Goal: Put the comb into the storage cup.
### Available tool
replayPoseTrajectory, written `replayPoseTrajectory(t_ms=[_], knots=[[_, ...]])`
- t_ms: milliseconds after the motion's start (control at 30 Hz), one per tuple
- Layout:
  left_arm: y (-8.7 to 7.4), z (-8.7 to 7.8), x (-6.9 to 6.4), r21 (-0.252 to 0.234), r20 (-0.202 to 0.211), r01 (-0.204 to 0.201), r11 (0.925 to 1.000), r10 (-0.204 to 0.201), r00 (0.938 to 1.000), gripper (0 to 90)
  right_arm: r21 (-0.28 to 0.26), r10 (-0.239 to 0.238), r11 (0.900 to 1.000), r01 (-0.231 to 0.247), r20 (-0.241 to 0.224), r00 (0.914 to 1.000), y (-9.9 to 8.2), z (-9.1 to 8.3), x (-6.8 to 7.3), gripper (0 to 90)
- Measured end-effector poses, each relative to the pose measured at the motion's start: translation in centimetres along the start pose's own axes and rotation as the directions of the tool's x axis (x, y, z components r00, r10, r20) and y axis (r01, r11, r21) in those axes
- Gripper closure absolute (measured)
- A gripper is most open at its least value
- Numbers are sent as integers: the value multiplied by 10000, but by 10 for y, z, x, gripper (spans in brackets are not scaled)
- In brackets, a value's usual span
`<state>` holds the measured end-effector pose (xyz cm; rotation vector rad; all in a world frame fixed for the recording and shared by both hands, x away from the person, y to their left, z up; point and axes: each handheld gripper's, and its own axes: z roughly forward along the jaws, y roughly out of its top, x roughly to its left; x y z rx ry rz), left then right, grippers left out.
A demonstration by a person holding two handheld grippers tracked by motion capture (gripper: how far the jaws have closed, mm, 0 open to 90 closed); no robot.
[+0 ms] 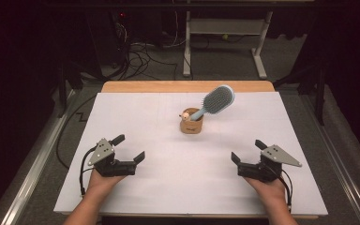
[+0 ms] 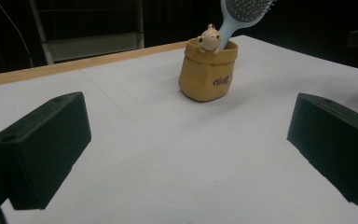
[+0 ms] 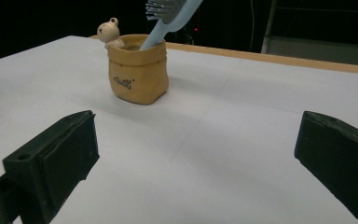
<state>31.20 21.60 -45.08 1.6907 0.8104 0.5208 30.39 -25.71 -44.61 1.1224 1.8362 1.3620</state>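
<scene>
Two open tools [image 1: 130, 148] [image 1: 246, 150], hairbrush [image 1: 218, 99] in pot [image 1: 191, 125] beyond

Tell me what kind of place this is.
Probably a lab data-collection bench: a white-covered wooden table in a dark room, loose black cables on the grey floor behind, and a white metal desk frame beyond.

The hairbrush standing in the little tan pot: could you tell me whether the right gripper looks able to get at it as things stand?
Probably yes. The right gripper is open, and bare white table lies between it and the hairbrush, whose head leans toward that side above the pot.
</scene>
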Motion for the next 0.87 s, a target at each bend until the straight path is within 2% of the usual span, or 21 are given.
replayPoseTrajectory(t_ms=[167,300,400,533,633,767,867], knots=[[1,4,-2,198,27,-42,9998,42,10000,0,-228,123,9997,-119,164,9998,-15,-25,-8,2],[-1,5,-3,549,242,-8,9985,-5,9997,0,-328,206,9992,-206,-15,9998,-18,-36,-12,2],[-6,0,-5,536,227,-27,9986,15,9997,0,-551,226,9982,-231,-86,9997,-17,-37,-12,2],[-12,-7,-6,316,272,-8,9995,0,9996,0,-599,191,9980,-200,-160,9997,-18,-36,-12,2],[-13,-9,-6,426,198,-214,9989,206,9996,0,-605,184,9980,-187,-57,9998,-18,-34,-13,2],[-15,-9,-4,425,450,-162,9990,143,9989,0,-697,167,9974,-161,83,9998,-16,-33,-12,2],[-15,-11,0,421,440,-15,9991,-3,9990,0,-736,116,9972,-103,176,9998,-16,-35,-11,2]])
